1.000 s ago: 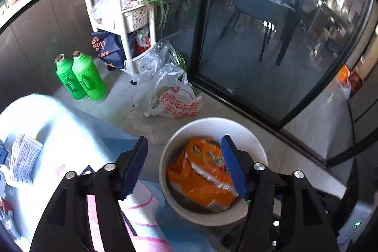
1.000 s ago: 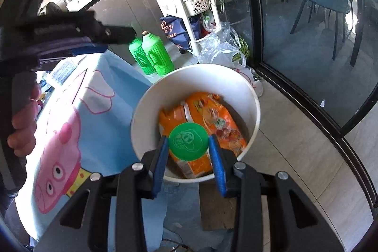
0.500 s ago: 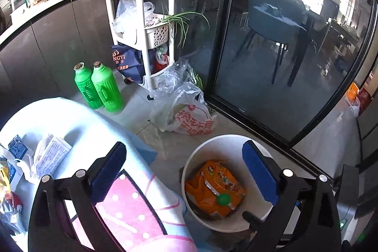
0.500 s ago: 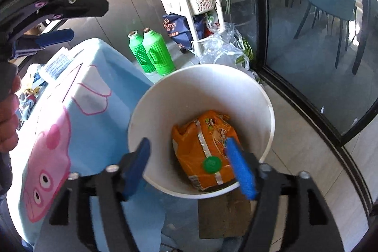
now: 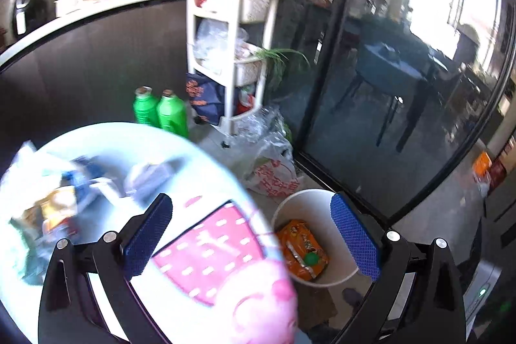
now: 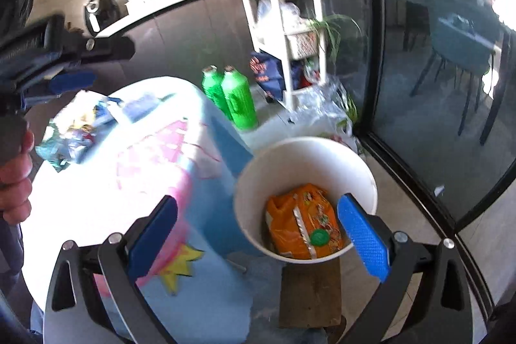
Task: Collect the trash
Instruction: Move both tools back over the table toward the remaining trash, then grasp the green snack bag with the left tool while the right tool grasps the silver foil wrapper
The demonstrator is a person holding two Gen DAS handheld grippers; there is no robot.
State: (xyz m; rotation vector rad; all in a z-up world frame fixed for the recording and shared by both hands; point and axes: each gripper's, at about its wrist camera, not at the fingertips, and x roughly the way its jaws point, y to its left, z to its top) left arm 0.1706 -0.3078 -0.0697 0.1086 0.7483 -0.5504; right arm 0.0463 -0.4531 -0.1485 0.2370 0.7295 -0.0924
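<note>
Both grippers hang level above the table point(image 6: 96, 199), jaws spread wide, empty: left gripper point(image 5: 251, 237) over the cloth, right gripper point(image 6: 258, 237) by the white bin point(image 6: 322, 150) holding an orange packet point(image 6: 300, 218) and green cap point(image 6: 318, 237)

Two green bottles point(image 6: 235, 99) stood side by side on the floor, just beyond the far edge of the cartoon tablecloth point(image 6: 154, 170). White shelf rack point(image 5: 232, 31) behind them, dark blue bag point(image 5: 203, 100) at its base. Clear plastic bags point(image 5: 267, 150) beside the glass door point(image 6: 429, 54).
</note>
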